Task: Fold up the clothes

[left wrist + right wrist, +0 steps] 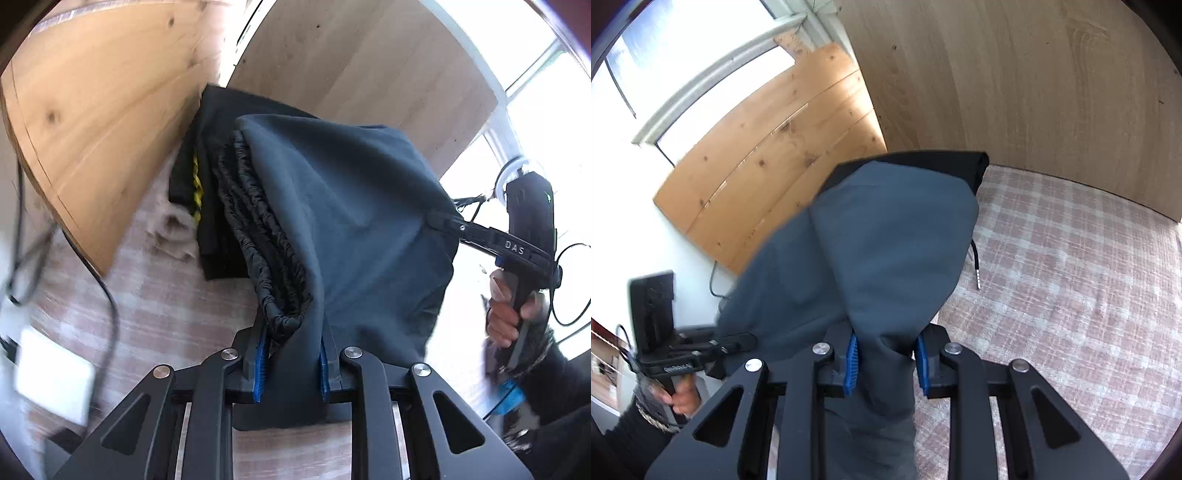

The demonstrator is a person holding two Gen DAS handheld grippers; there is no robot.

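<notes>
A dark grey-blue garment [343, 206] with a gathered black elastic waistband [258, 236] hangs lifted between both grippers above a checked bedcover [177, 306]. My left gripper [291, 363] is shut on its near edge beside the waistband. In the right wrist view the same garment [871, 251] drapes over my right gripper [886, 363], which is shut on a fold of it. The right gripper [448, 219] also shows in the left wrist view, pinching the cloth's far side, held by a hand [506, 317]. A black drawcord tip [977, 275] dangles beneath.
A folded black garment with yellow stitching [195, 184] lies on the bedcover by a wooden headboard [96, 122]. A light wood wall panel [1034, 92] runs behind the bed. Cables [107, 295] and a white box [51, 376] sit at the left. Bare checked cover [1071, 295] spreads to the right.
</notes>
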